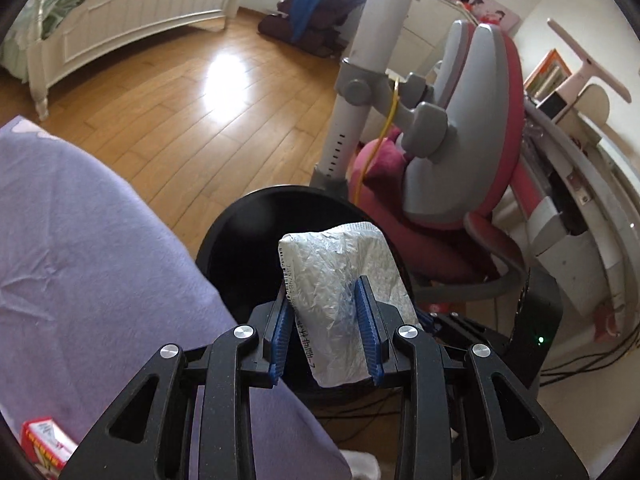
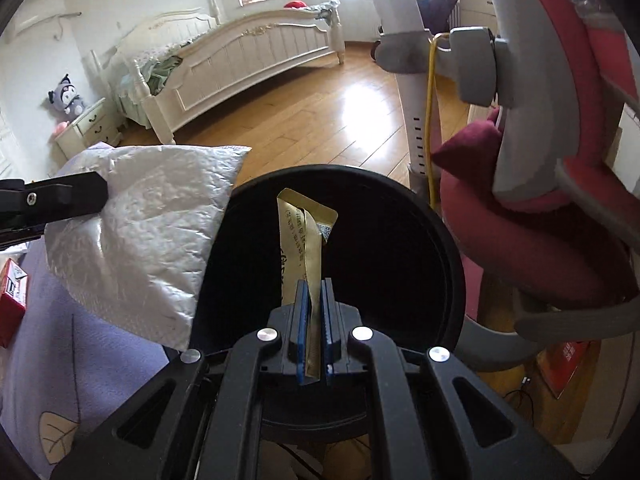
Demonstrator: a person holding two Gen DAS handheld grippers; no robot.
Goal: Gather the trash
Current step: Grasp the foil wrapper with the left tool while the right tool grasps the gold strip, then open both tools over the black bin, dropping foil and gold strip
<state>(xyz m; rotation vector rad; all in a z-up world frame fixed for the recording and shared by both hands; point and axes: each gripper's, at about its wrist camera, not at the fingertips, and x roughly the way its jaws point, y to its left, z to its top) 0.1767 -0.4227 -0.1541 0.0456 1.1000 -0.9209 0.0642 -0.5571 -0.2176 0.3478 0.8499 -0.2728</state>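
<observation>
Now, with my left gripper (image 1: 327, 332) clamping the silver foil pouch (image 1: 344, 300) and my right gripper (image 2: 316, 330) pinching the gold sachet (image 2: 300, 240), I should centre both over the black bin (image 2: 400, 240) before letting go.

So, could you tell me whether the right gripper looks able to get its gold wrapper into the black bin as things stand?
Probably yes. The right gripper, shut on the gold wrapper, points down over the black bin, whose open mouth is uncovered. The silver pouch in the left gripper hangs off to one side.
</observation>
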